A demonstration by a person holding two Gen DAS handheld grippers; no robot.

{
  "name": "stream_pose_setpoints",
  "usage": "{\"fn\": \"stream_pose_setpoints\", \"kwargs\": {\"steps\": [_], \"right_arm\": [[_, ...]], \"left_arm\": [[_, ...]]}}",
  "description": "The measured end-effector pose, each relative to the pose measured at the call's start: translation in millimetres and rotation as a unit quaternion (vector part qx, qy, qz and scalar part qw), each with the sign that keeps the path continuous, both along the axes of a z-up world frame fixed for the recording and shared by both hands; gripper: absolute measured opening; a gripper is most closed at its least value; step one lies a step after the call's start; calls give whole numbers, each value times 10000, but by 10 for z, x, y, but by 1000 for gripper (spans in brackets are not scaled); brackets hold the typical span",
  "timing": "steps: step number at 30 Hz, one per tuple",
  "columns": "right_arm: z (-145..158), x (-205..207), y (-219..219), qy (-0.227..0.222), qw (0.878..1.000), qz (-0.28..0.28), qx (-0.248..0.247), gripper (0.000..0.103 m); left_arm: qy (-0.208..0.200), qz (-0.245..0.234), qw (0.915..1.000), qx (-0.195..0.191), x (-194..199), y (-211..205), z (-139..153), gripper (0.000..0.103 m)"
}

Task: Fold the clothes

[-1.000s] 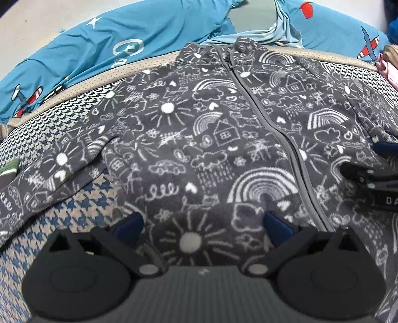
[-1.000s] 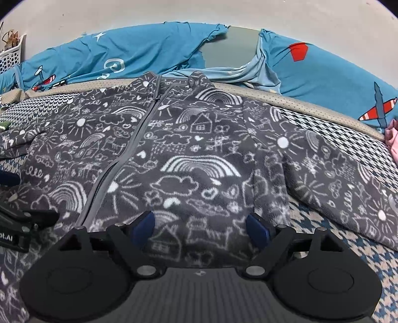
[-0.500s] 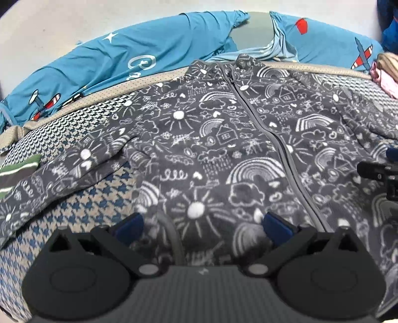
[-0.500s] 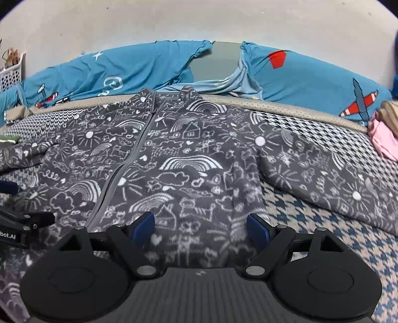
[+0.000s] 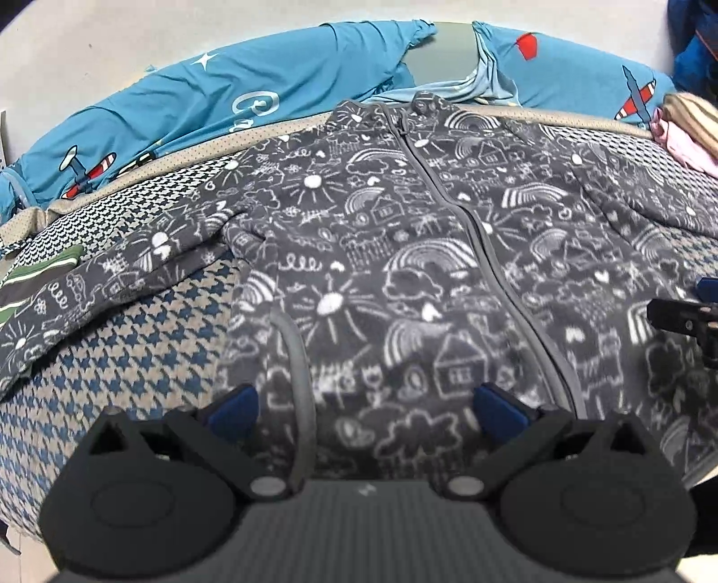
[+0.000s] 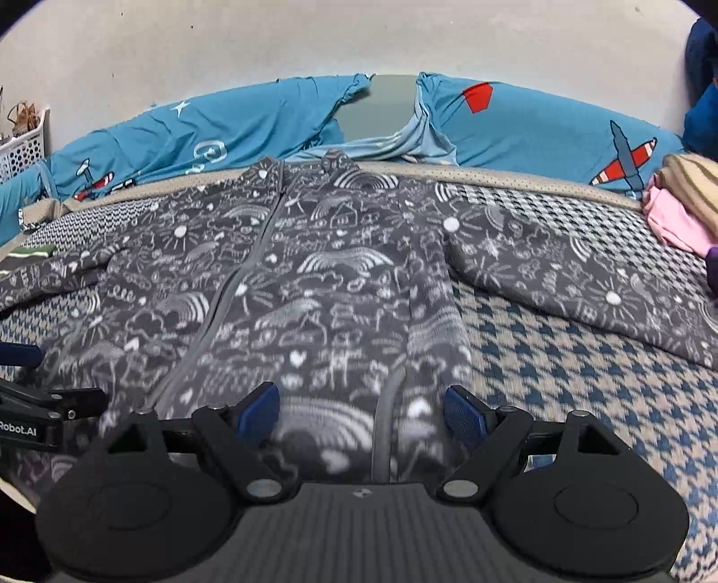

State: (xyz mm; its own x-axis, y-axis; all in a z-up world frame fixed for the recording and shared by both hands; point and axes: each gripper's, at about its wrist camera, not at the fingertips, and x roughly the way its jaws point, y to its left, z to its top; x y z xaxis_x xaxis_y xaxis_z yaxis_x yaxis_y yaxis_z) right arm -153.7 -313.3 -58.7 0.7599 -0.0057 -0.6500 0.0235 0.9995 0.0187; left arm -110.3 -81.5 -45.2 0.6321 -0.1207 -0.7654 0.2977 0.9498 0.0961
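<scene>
Grey doodle-print fleece jacket (image 5: 404,251) lay zipped and flat, sleeves spread, on the houndstooth bed (image 6: 561,367), its hem under the left gripper (image 5: 365,406) and right gripper (image 6: 361,412), both wide open, empty.

We're in a bedroom, a home for sure. There's a bed (image 6: 561,358) under a houndstooth cover, pushed up against a plain pale wall (image 6: 314,40). Blue bedding (image 6: 538,130) with little airplanes is bunched along the far edge. A white basket (image 6: 24,148) sits in the left corner, and a pile of clothes (image 6: 682,202) waits at the right side.
</scene>
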Motion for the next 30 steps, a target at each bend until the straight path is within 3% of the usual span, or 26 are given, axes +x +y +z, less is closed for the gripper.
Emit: {"fn": "stream_pose_setpoints", "kwargs": {"steps": [8,30], "right_arm": [[-111,-50,21,213,9997,-101,-9,79],[-166,-154,41,217,9996,-136,-80,80]], "left_arm": [[138,130,9997,-142,-33,62,-67,103],[67,371,9990,-221,-169,94,-126,103]]}}
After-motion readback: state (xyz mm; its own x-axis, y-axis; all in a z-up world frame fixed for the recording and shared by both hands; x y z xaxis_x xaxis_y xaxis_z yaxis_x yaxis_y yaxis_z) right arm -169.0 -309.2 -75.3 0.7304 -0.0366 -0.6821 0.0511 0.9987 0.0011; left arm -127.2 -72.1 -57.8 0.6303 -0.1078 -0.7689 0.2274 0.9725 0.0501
